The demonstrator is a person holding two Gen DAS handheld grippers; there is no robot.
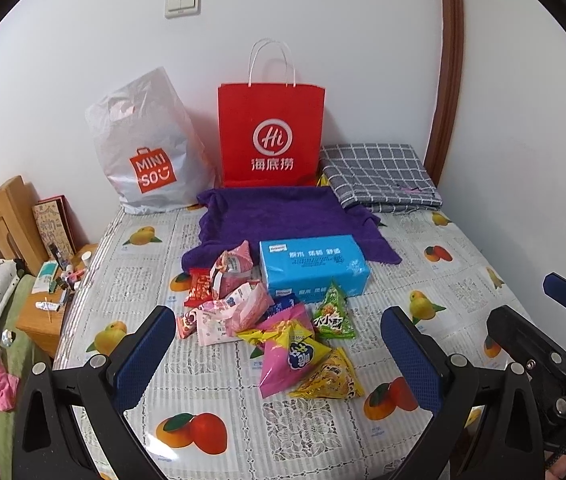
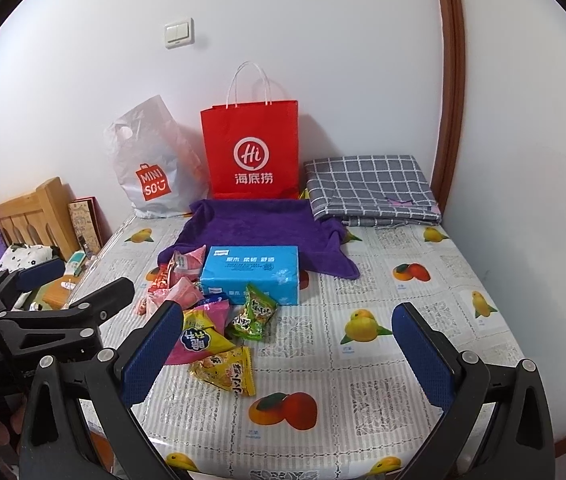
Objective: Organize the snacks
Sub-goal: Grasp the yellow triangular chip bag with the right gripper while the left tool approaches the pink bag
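A heap of snack packets lies on the fruit-print table cover (image 1: 219,404): a pink and yellow bag (image 1: 287,354), a yellow bag (image 1: 329,380), a green triangular bag (image 1: 333,314), pink packets (image 1: 231,316) and a red one (image 1: 199,290). The heap also shows in the right wrist view, with the pink and yellow bag (image 2: 199,340). My left gripper (image 1: 279,356) is open and empty, its fingers either side of the heap's near end. My right gripper (image 2: 287,360) is open and empty, to the right of the heap above the table.
A blue tissue pack (image 1: 313,266) lies behind the snacks on a purple towel (image 1: 283,216). A red paper bag (image 1: 271,136) and a white Miniso bag (image 1: 147,152) stand against the wall. A grey checked cloth (image 1: 379,176) lies far right. A bedside cabinet (image 1: 55,300) stands left.
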